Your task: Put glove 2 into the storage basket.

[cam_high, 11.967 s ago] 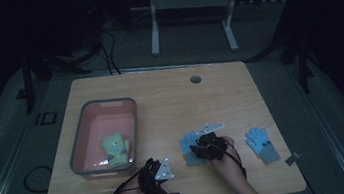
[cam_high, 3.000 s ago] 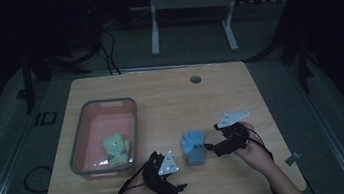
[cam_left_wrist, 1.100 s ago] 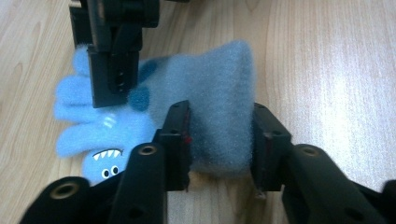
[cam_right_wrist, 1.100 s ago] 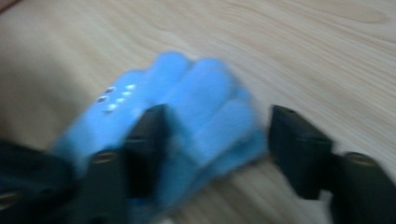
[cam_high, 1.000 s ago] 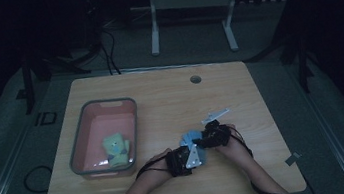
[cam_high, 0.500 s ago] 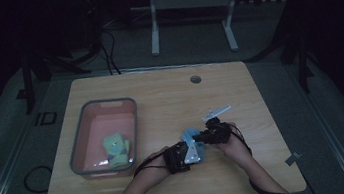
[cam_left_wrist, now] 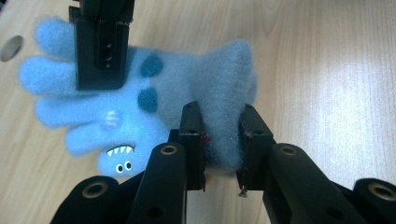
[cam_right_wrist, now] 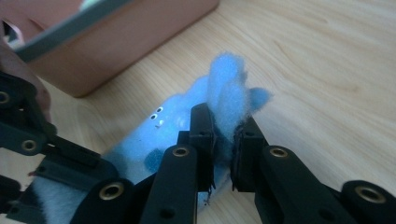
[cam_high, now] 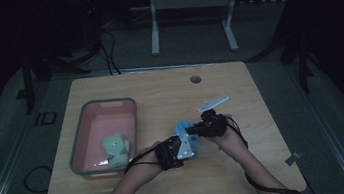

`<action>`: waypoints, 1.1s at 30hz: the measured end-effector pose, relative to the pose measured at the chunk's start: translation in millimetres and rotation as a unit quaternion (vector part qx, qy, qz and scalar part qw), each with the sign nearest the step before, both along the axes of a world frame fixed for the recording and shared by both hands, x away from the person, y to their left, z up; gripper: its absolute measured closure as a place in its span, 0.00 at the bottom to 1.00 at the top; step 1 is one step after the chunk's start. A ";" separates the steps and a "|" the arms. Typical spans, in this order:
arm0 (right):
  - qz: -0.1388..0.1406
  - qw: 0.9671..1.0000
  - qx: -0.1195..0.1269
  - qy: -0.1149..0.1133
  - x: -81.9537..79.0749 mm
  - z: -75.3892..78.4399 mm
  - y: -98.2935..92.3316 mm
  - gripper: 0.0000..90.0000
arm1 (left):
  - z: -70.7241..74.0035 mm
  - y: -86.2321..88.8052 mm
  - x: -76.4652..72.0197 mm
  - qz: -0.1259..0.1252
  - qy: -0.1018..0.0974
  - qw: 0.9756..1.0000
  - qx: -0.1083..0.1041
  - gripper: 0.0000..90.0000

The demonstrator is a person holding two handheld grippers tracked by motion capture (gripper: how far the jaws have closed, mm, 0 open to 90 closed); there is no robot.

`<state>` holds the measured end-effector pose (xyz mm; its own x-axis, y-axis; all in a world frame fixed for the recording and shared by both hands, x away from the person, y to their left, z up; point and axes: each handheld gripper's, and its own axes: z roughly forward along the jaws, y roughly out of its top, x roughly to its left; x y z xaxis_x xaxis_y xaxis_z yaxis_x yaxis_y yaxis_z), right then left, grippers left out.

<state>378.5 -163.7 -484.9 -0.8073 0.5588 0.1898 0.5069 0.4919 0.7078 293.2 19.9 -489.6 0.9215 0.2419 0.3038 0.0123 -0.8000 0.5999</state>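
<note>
A fuzzy light-blue glove [cam_high: 183, 131] with a small monster face hangs between my two grippers, just above the wooden table [cam_high: 250, 167]. My left gripper [cam_left_wrist: 219, 116] is shut on the cuff end of the blue glove [cam_left_wrist: 187, 84]. My right gripper [cam_right_wrist: 224, 123] has just been closing and now pinches the finger end of the glove [cam_right_wrist: 173, 121]. In the high view the left gripper [cam_high: 179, 149] and right gripper [cam_high: 198, 129] sit close together right of the tub.
A pink tub with a grey rim [cam_high: 103, 105] stands at the table's left, with a green glove [cam_high: 116, 149] inside. Its wall [cam_right_wrist: 116, 42] lies just beyond the blue glove. A round cable hole [cam_high: 196, 79] is near the far edge.
Both hands have risen a little, lifting the blue glove with them. The right gripper's jaws closed on the glove's fingers.
</note>
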 end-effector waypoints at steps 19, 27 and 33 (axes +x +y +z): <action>0.027 0.999 0.000 -0.030 0.4 40.6 37.4 0.91 | 36.2 34.9 -5.2 0.023 -0.018 1.000 0.008 0.84; 0.045 0.998 -0.001 -0.036 3.1 52.1 59.9 0.91 | 45.6 52.6 -7.9 0.035 -0.023 0.999 0.012 0.84; 0.057 0.998 -0.002 -0.040 4.7 57.0 79.8 0.91 | 49.9 68.3 -10.4 0.048 -0.024 0.998 0.017 0.84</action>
